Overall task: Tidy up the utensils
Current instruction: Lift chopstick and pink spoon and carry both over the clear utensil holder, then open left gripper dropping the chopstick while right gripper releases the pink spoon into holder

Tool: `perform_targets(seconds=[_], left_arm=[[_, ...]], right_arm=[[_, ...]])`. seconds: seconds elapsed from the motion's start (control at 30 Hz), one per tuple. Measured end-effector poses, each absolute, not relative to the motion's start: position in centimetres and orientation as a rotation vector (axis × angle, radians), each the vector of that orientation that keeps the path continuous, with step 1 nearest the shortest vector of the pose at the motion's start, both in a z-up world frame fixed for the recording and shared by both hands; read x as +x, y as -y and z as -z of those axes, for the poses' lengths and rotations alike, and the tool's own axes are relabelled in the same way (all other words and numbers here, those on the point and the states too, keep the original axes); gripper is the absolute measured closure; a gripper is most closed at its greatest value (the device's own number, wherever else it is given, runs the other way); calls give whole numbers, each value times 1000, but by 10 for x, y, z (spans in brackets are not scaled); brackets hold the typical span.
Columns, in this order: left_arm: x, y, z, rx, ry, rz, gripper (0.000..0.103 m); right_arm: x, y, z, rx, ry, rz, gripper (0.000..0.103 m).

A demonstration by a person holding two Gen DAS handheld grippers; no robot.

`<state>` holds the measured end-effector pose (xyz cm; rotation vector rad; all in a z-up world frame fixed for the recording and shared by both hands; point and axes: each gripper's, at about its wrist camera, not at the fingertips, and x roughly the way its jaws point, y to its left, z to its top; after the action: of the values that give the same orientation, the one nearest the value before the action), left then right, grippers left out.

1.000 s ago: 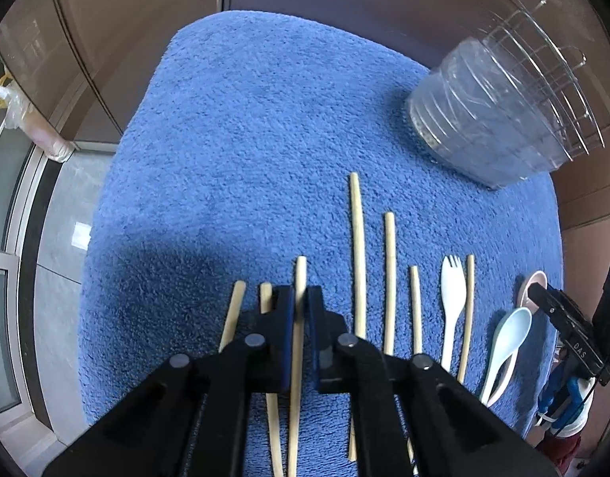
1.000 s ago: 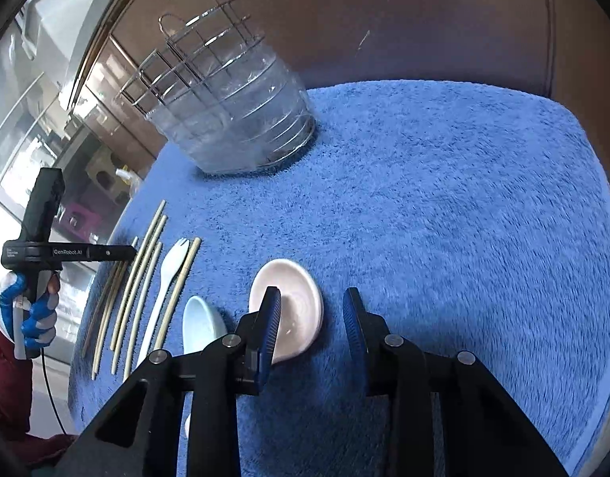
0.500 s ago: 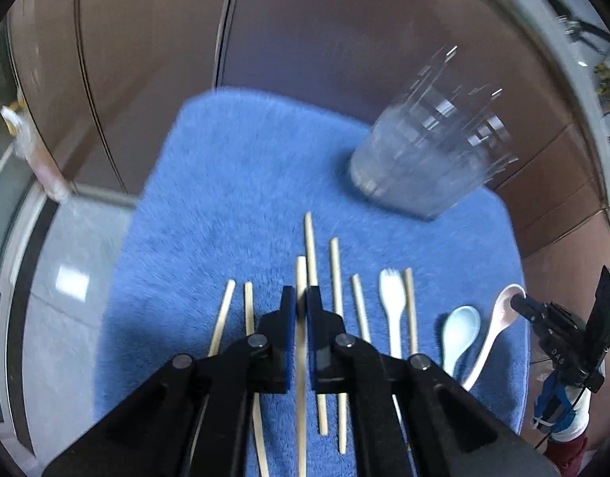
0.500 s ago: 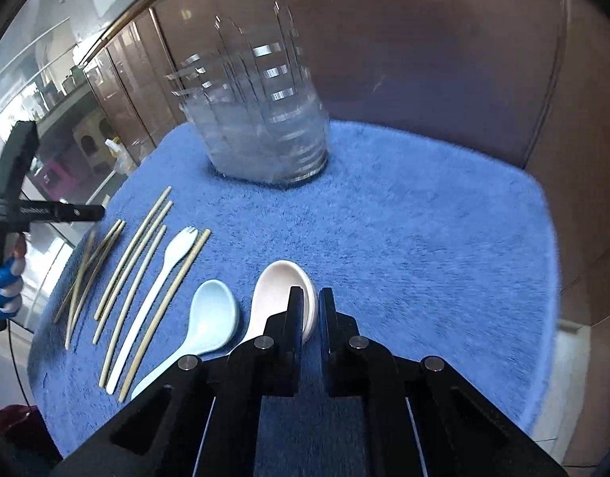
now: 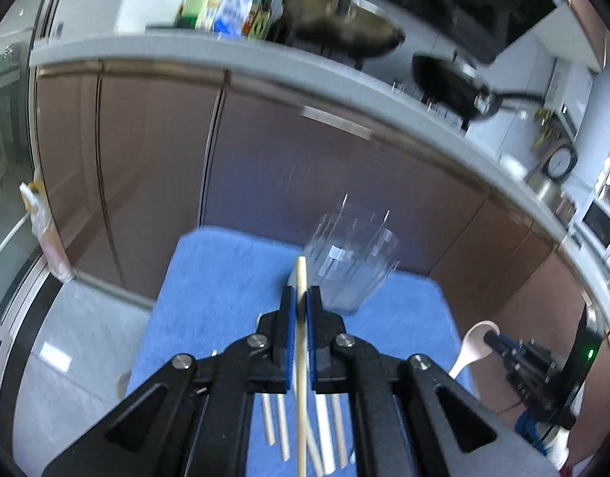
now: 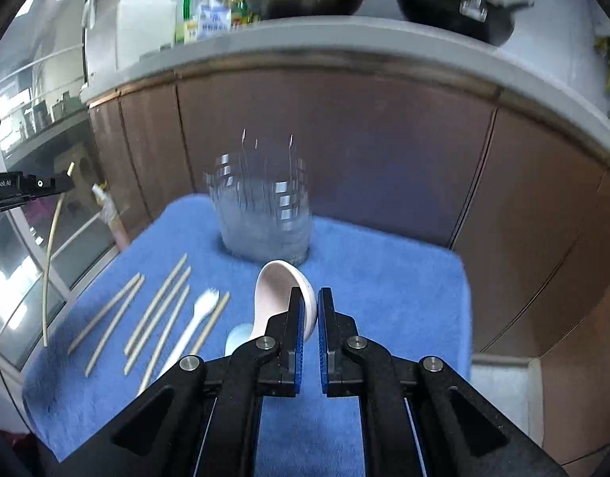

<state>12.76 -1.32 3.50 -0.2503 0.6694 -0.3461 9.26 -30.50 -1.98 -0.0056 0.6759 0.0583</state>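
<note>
Left gripper (image 5: 301, 302) clamped on a chopstick (image 5: 301, 357) and right gripper (image 6: 310, 306) nipping the pink spoon (image 6: 279, 290), both lifted off the towel (image 6: 384, 298); tilt each upright over the holder (image 6: 261, 214) before lowering it in

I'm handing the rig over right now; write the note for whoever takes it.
Left gripper: shut on one wooden chopstick, lifted off the blue towel.
Right gripper: shut on the pink ceramic spoon, also lifted.
Clear plastic utensil holder in a wire rack: at the towel's far edge, nothing visibly in it.
On the towel: remaining chopsticks, white plastic spork, pale blue spoon.
Left: drop both, then the rest.
</note>
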Motion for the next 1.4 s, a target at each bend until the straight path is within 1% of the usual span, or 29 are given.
perform_targets(seconds=[0.23,0.33,0.47,0.57,0.73,0.97,1.1,1.17,1.2,1.23,1.27,1.3,1.33,1.4], left_arm=[[162,29,-92,-359,-506,341,98],[188,44,-103,-376,-424,313,98],[220,64,-103,-368,-329,245,98],[252,82,-95,-360,-283,214,98],[277,107,-69,-303,-239,196,98],[302,127,-15,-269,-232,144,98],[307,131,3,-251,-228,124,98],[306,129,7,-248,-221,119,97],[305,127,9,-249,-222,122,96],[303,125,10,-253,-226,130,95],[300,123,10,-252,-229,137,90],[296,121,9,-251,-230,145,86],[292,120,8,-248,-229,151,77],[282,116,6,-240,-218,159,69]], right_arm=[[110,283,-46,-56,-468,39,97],[130,276,-66,-72,-385,75,97],[166,276,-73,-90,-309,121,97],[196,275,-64,-129,-290,156,97],[237,275,-33,-160,-289,199,97],[251,262,8,-211,-305,206,96],[258,255,25,-218,-330,200,96],[257,253,32,-221,-340,192,94],[257,253,35,-223,-338,191,90],[255,252,37,-219,-338,189,81],[254,253,38,-210,-341,184,78],[252,254,39,-196,-343,176,70],[248,254,38,-188,-337,176,63],[241,253,35,-187,-320,180,56]])
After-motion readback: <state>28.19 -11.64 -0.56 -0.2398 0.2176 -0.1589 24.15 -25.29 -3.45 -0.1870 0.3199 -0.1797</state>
